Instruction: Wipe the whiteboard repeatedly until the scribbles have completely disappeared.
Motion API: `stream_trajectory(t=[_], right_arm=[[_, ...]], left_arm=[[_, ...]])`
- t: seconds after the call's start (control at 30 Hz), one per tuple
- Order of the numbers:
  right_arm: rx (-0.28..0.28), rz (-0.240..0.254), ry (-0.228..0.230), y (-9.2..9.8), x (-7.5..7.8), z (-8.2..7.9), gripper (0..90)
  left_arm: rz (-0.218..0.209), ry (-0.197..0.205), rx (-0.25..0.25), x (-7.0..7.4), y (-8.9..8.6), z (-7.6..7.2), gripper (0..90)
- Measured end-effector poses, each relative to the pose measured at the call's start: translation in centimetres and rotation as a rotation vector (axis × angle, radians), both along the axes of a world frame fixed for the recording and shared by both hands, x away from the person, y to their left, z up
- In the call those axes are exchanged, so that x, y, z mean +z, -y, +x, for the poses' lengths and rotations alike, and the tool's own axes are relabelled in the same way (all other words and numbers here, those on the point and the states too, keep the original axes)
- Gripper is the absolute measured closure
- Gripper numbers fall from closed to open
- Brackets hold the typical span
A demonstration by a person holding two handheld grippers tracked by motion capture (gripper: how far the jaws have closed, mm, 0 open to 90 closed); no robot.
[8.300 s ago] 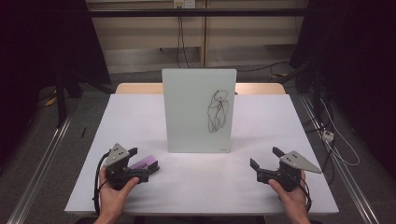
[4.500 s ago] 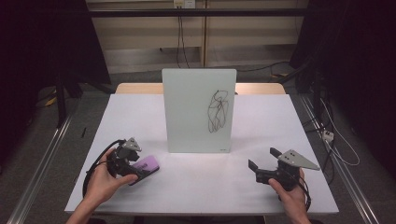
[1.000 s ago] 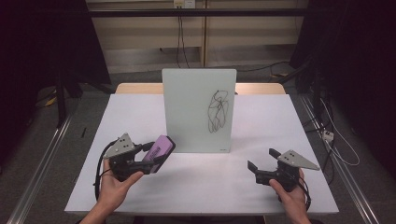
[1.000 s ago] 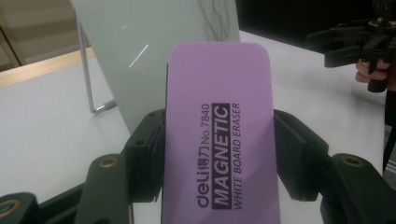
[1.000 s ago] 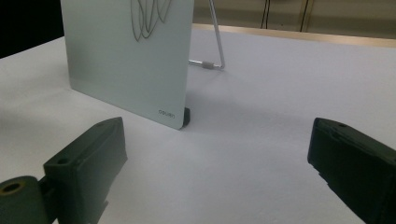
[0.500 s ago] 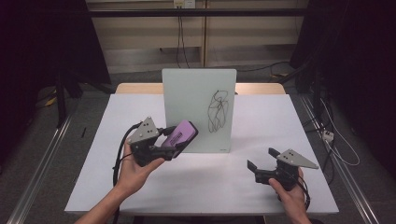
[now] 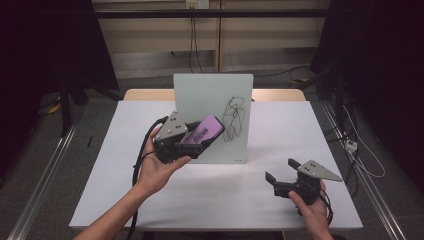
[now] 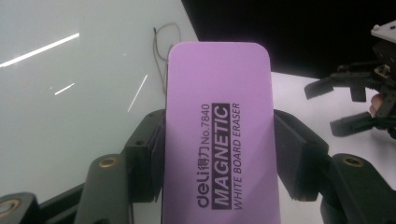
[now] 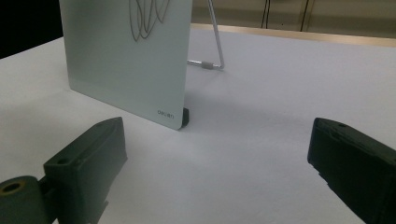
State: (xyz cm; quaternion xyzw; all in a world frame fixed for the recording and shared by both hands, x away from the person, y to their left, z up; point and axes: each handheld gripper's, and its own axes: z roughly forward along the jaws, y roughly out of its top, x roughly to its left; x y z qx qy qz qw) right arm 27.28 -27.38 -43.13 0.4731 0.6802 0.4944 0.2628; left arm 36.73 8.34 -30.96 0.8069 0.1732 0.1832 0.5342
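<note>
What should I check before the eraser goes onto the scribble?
1. Left claw shut on eraser: ok.
2. Eraser held squarely between the jaws: ok.
3. Eraser near the scribble on the whiteboard: ok, close beside it.
4. Eraser touching the board: cannot tell.
5. Whiteboard upright on its stand: ok.
6. Right claw open, low by the table, apart from the board: ok.

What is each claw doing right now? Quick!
Left claw: closed on the purple eraser, held up by the whiteboard.
Right claw: open, holding nothing, low over the table.
</note>
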Motion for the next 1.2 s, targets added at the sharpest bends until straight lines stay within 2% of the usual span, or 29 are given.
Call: stream_trajectory(t=[0.07, 0.13, 0.23, 0.27, 0.37, 0.53, 0.67, 0.9, 1.07, 1.17, 1.2], right_arm=[[0.003, -0.001, 0.0, 0.0, 0.0, 0.0, 4.3], [0.002, 0.0, -0.002, 0.0, 0.0, 0.0, 4.3], [-0.002, -0.006, -0.003, 0.0, 0.0, 0.0, 4.3], [0.0, -0.004, -0.003, 0.0, 0.0, 0.0, 4.4], [-0.002, -0.002, -0.002, 0.1, 0.0, -0.1, 4.3], [-0.003, -0.001, -0.002, 0.1, 0.0, -0.1, 4.3], [-0.005, 0.001, -0.002, 0.2, 0.0, -0.2, 4.3], [-0.008, 0.004, -0.004, 0.2, 0.0, -0.2, 4.2], [-0.008, 0.005, -0.002, 0.3, 0.0, -0.3, 4.1], [-0.008, 0.005, -0.002, 0.4, 0.0, -0.3, 4.1], [-0.008, 0.004, -0.002, 0.4, 0.0, -0.3, 4.1]], left_arm=[[0.003, 0.015, -0.005, 0.4, 0.5, 0.1, 41.2], [-0.017, 0.016, 0.003, 0.8, 0.9, 0.2, 41.1], [-0.019, 0.061, 0.006, 1.5, 1.7, 0.3, 41.2], [-0.026, 0.059, 0.0, 1.6, 2.0, 0.5, 41.2], [-0.01, 0.071, -0.007, 1.9, 2.7, 1.0, 41.2], [-0.012, 0.086, -0.013, 2.0, 3.5, 1.9, 41.2], [0.001, 0.113, 0.007, 2.3, 4.2, 2.6, 41.2], [0.076, 0.21, 0.04, 2.8, 5.5, 3.5, 41.2], [0.135, 0.309, 0.05, 2.9, 6.5, 3.6, 41.2], [0.157, 0.365, 0.077, 2.8, 7.0, 3.8, 41.2], [0.167, 0.371, 0.088, 2.6, 7.2, 4.0, 41.2]])
